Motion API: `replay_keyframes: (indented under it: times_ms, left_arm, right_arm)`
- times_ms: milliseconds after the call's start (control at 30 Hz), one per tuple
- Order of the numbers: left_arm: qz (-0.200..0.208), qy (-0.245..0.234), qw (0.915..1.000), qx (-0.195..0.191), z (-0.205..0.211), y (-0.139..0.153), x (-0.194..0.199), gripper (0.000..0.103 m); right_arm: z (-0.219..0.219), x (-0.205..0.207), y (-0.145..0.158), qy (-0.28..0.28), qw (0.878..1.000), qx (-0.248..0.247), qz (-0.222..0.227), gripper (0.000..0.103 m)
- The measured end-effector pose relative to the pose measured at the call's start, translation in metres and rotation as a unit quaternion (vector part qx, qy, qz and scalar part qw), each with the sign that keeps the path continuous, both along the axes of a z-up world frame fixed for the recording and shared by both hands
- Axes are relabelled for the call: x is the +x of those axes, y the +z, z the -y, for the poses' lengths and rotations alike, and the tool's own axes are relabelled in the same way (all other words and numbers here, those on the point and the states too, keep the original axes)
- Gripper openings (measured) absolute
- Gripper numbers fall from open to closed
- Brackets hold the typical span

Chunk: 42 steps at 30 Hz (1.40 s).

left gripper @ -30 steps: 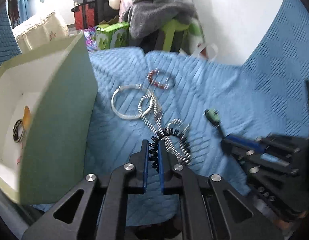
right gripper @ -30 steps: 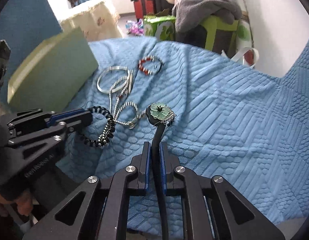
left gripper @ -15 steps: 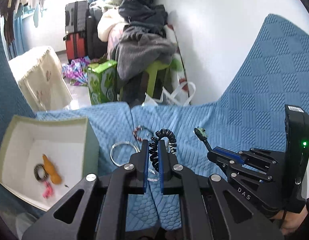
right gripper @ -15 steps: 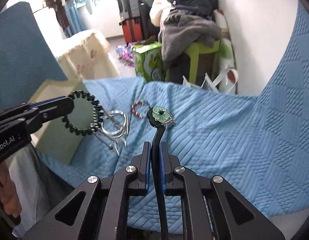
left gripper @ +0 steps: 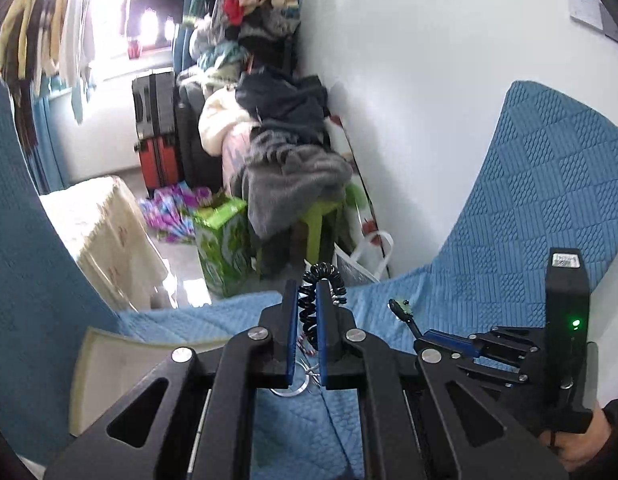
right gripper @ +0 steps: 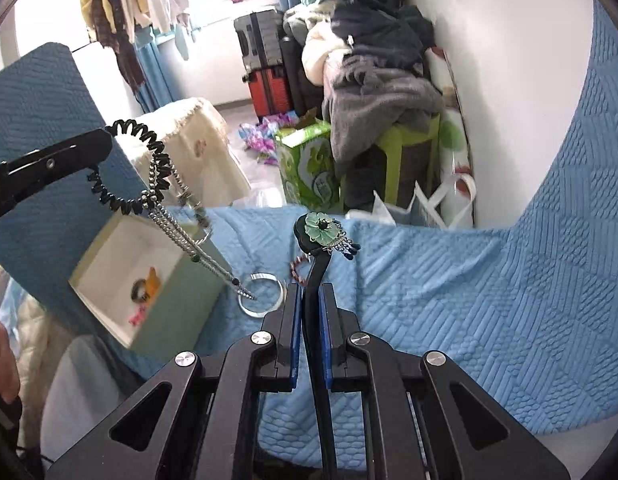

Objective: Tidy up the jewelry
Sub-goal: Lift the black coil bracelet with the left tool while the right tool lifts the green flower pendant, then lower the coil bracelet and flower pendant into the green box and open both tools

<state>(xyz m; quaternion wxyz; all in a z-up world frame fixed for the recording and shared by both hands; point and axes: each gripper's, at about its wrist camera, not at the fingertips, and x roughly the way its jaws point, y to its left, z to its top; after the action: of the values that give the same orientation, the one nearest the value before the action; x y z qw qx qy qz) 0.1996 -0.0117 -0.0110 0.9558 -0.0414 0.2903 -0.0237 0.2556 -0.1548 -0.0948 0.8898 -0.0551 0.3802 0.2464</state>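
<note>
Above the blue quilt [right gripper: 449, 300]: left gripper [left gripper: 307, 312] pinching a black coil hair tie [right gripper: 137, 168] snagged with a silver chain [right gripper: 189, 240]; right gripper [right gripper: 311, 308] clamping a flower hairpin [right gripper: 321, 232]. Few pieces boxed [right gripper: 157, 320]; bangle [right gripper: 261, 294], beaded bracelet [right gripper: 297, 270] still out.

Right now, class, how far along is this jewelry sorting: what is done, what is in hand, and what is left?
Done: a ring, an orange piece and a pink piece lie in the box.

In hand: the left gripper is shut on a black coil with a silver chain tangled in it; the right gripper is shut on a flower hairpin.

Left: a silver bangle and a red bracelet on the bed.
</note>
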Motion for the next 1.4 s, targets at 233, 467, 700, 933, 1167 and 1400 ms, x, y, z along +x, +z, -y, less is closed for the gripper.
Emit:
replay_keyframes:
  times_ms: [233, 467, 700, 933, 1167, 1400]
  left_arm:
    - [0.024, -0.001, 0.9997, -0.001, -0.017, 0.023, -0.007, 0.008]
    - [0.028, 0.003, 0.9996, -0.002, -0.031, 0.022, -0.017, 0.008]
    - [0.028, 0.022, 0.9993, -0.01, -0.065, 0.022, -0.03, 0.008]
    - [0.027, 0.046, 0.9984, -0.017, -0.107, 0.023, -0.042, 0.008]
    - [0.004, 0.075, 0.9959, -0.051, -0.15, -0.007, -0.051, 0.008]
    - [-0.037, 0.089, 0.9921, -0.081, -0.173, -0.056, -0.052, 0.008]
  right_arm:
    - [-0.018, -0.009, 0.041, 0.01, 0.999, 0.005, 0.032, 0.007]
    - [-0.037, -0.014, 0.037, 0.018, 1.0, 0.007, 0.023, 0.007]
    - [-0.069, -0.021, 0.046, 0.039, 0.999, 0.015, 0.024, 0.007]
    - [-0.115, -0.031, 0.066, 0.067, 0.997, 0.022, 0.041, 0.007]
    - [-0.161, -0.032, 0.05, 0.071, 0.997, 0.026, 0.034, 0.007]
    - [-0.189, -0.029, 0.001, 0.066, 0.998, 0.016, -0.002, 0.007]
